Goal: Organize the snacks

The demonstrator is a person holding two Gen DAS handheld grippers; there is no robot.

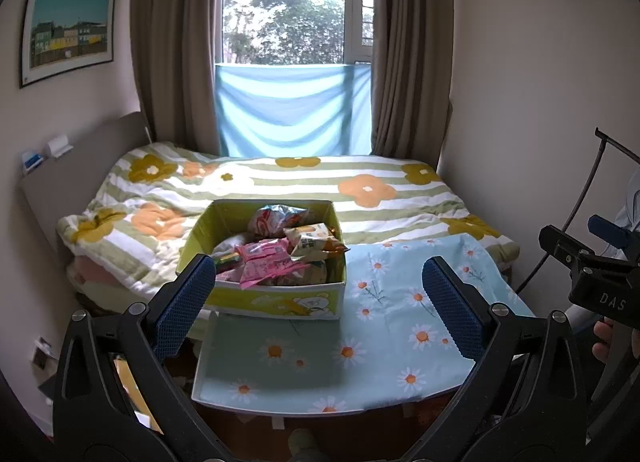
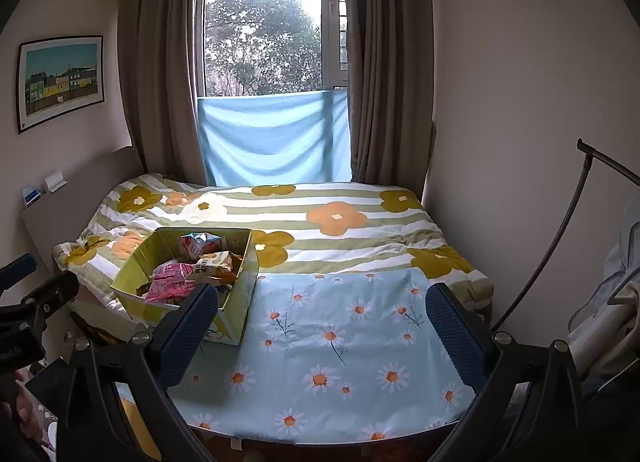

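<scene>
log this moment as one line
left tool: open, empty | right tool: open, empty | snack box: full, on bed | phase: pre-grasp

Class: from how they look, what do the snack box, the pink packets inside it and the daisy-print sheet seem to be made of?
Snack box: probably printed cardboard, with flat stiff walls, sharp folded corners and a matte yellow-green print.
Pink packets: likely thin plastic film, crinkled, with a slight sheen and sealed edges.
Daisy-print sheet: woven fabric, perhaps cotton; matte, lying in soft wrinkles and draping over the edge.

box (image 1: pixel 276 302) on bed (image 1: pixel 280 190) — left of cloth (image 1: pixel 400 326) | snack packets (image 1: pixel 276 258) inside | window (image 1: pixel 296 6) behind
</scene>
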